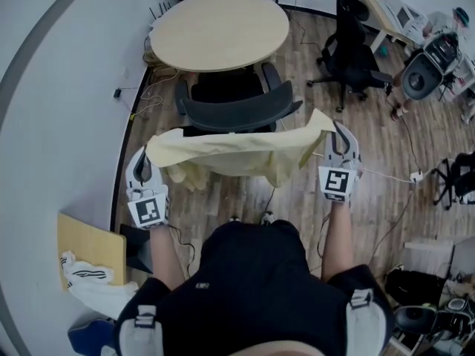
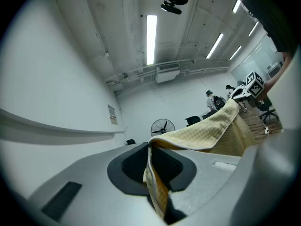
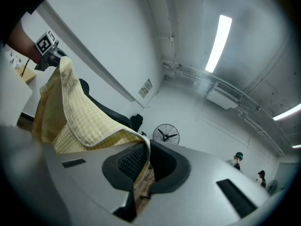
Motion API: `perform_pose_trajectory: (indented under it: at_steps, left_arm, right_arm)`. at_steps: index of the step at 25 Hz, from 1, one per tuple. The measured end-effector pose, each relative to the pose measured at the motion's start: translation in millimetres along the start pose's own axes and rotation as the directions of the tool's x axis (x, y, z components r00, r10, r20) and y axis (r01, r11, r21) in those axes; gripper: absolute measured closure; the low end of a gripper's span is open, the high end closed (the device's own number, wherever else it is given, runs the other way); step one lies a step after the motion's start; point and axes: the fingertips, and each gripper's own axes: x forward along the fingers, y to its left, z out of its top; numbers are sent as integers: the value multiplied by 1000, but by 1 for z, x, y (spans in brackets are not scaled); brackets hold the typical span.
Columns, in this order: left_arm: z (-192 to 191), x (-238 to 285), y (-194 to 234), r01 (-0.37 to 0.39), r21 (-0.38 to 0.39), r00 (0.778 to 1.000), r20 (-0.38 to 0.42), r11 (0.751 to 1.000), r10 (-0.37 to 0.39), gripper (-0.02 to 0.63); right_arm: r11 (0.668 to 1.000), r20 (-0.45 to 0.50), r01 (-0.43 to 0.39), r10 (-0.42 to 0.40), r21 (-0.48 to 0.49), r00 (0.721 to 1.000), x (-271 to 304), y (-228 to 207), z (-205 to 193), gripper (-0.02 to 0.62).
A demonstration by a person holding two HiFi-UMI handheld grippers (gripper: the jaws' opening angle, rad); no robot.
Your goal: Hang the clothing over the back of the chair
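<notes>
Both clamped on corners: L gripper [image 1: 145,156] & R gripper [image 1: 338,136] hold yellow checked garment [image 1: 237,153] spread wide, near office chair [image 1: 239,113] backrest.

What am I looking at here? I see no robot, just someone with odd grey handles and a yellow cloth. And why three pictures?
No robot here: a person holds a two-jaw gripper in each hand. The head view comes from a camera on the person's head, looking down. There the left gripper and right gripper hold a yellow checked garment stretched between them, on the person's side of a dark office chair that stands by a round wooden table. The other two pictures come from cameras riding on each gripper, looking along its jaws. In both, the jaws are shut on an edge of the garment. It does not yet hang over the chair's back.
</notes>
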Motion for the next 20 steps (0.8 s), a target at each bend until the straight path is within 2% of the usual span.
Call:
perform_pose_trajectory:
  at_steps: [5,12,20]
  left_arm:
    - [19,2,-12,-48,12,999,5,999,48,588]
    - [30,-6,-20,-108,39,994,-27,993,109,588]
    - [34,-16,-10,-157,58,987,-23,986,158,588]
  right_arm:
    - [999,25,-49,49,0,999,13,-15,-7,591]
    - [991,64,-132,132,-11,989,27,-18,-12,591]
    - [986,98,-164,164,-8,982,47,-9,-6,591]
